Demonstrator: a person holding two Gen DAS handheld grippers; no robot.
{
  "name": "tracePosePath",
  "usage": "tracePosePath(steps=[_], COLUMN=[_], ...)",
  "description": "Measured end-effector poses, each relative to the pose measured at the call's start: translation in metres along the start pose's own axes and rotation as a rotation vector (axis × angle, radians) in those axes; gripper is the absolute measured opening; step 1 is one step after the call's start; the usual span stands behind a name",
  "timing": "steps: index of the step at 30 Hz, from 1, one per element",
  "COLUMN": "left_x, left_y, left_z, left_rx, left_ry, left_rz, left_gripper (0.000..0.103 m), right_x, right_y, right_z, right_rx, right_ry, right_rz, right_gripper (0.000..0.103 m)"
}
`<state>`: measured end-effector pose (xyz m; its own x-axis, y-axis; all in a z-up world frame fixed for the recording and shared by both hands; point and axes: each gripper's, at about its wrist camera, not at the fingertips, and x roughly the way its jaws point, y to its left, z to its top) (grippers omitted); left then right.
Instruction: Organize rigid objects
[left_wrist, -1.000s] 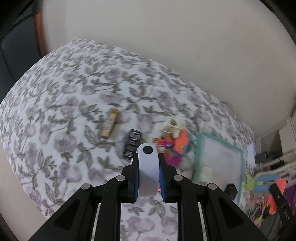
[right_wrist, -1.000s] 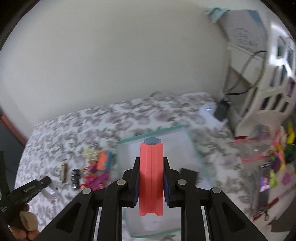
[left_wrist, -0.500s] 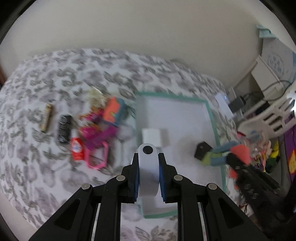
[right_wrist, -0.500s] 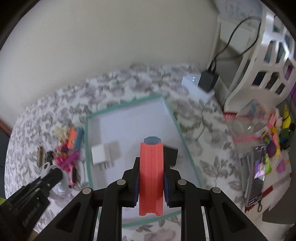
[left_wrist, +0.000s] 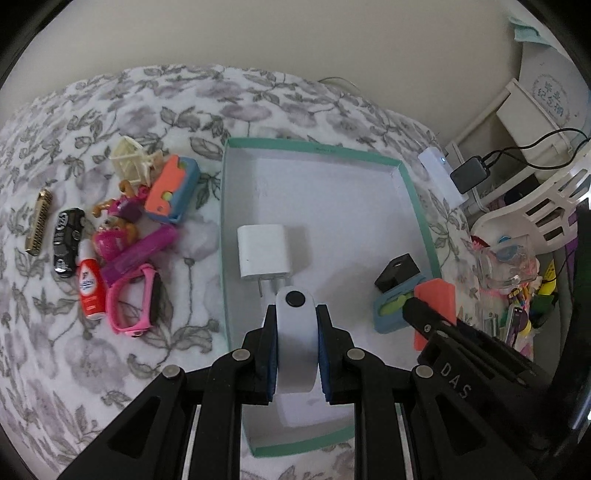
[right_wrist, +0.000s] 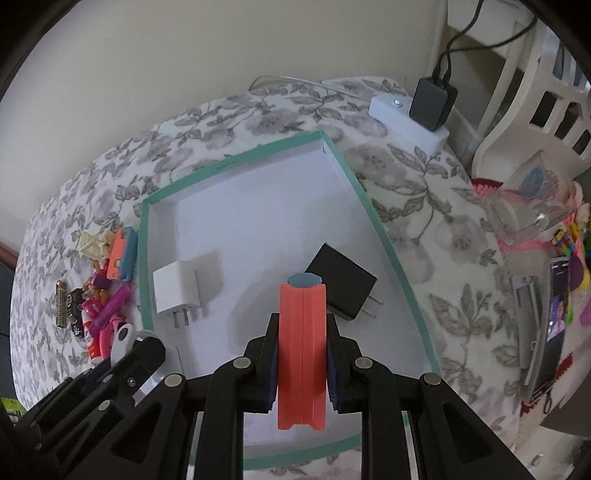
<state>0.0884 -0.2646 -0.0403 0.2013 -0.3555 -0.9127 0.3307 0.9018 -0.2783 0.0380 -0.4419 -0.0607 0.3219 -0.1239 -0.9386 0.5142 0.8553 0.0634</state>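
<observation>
Left gripper (left_wrist: 295, 354) clamped on white oblong piece (left_wrist: 295, 332), over near-left part of teal-rimmed box (left_wrist: 410, 184). Right gripper (right_wrist: 302, 362) clamped on coral-and-blue case (right_wrist: 302, 350), over box's near middle. 2 chargers inside: white charger (left_wrist: 263, 252) left, black charger (right_wrist: 341, 291) right. Toy pile (left_wrist: 122, 236) left of box, on floral cover (left_wrist: 55, 350).

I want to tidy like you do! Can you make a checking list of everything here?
Surface: flowery bedsheet.
Job's things: green-rimmed box holding a white plug and a black plug.
Clutter: toy pile left of the box, outside it.
Grippers: left gripper shut on a white piece; right gripper shut on an orange piece; both over the box.
Cables: black cord from a charger on a power strip.
Surroundings: wall, white chair.
</observation>
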Motion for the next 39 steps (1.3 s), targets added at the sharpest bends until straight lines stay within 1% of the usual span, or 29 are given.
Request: tracePosePath(steps=[6, 16, 22, 26, 28, 29, 30, 32, 34, 37, 39], left_x=[0.017, 0.043, 0.048, 0.047, 0.048, 0.048, 0.05, 0.055, 0.058, 0.059, 0.058], left_y=[-0.001, 0.006, 0.01, 0.013, 0.011, 0.012, 0.012, 0.014, 0.015, 0.011, 0.01], left_z=[0.002, 0.008, 0.012, 0.013, 0.013, 0.013, 0.013, 0.011, 0.01, 0.01, 0.01], left_rx=[-0.011, -0.053, -0.077, -0.088, -0.074, -0.068, -0.068, -0.078, -0.081, -0.054, -0.05], left_ry=[0.017, 0.043, 0.039, 0.039, 0.035, 0.035, 0.04, 0.066, 0.08, 0.075, 0.078], left_rz=[0.006, 0.026, 0.014, 0.009, 0.034, 0.044, 0.05, 0.048, 0.043, 0.056, 0.052], left_gripper=[0.019, 0.019, 0.019, 0.019, 0.021, 0.024, 0.031, 0.038, 0.039, 0.039, 0.043], right_x=[0.013, 0.026, 0.031, 0.04, 0.044, 0.045, 0.047, 0.048, 0.047, 0.04, 0.033], right_y=[-0.002, 0.001, 0.006, 0.008, 0.007, 0.006, 0.005, 0.003, 0.003, 0.002, 0.002], right_z=[0.003, 0.013, 0.02, 0.021, 0.021, 0.02, 0.02, 0.019, 0.019, 0.02, 0.023], right_rx=[0.009, -0.004, -0.004, 0.012, 0.022, 0.03, 0.039, 0.049, 0.047, 0.042, 0.04], right_ry=[0.004, -0.045, -0.071, -0.049, -0.026, -0.014, 0.005, 0.026, 0.03, 0.021, 0.006], right_rz=[0.011, 0.021, 0.047, 0.076, 0.074, 0.077, 0.083, 0.084, 0.074, 0.075, 0.071], right_gripper=[0.022, 0.022, 0.025, 0.026, 0.026, 0.026, 0.026, 0.026, 0.026, 0.026, 0.026])
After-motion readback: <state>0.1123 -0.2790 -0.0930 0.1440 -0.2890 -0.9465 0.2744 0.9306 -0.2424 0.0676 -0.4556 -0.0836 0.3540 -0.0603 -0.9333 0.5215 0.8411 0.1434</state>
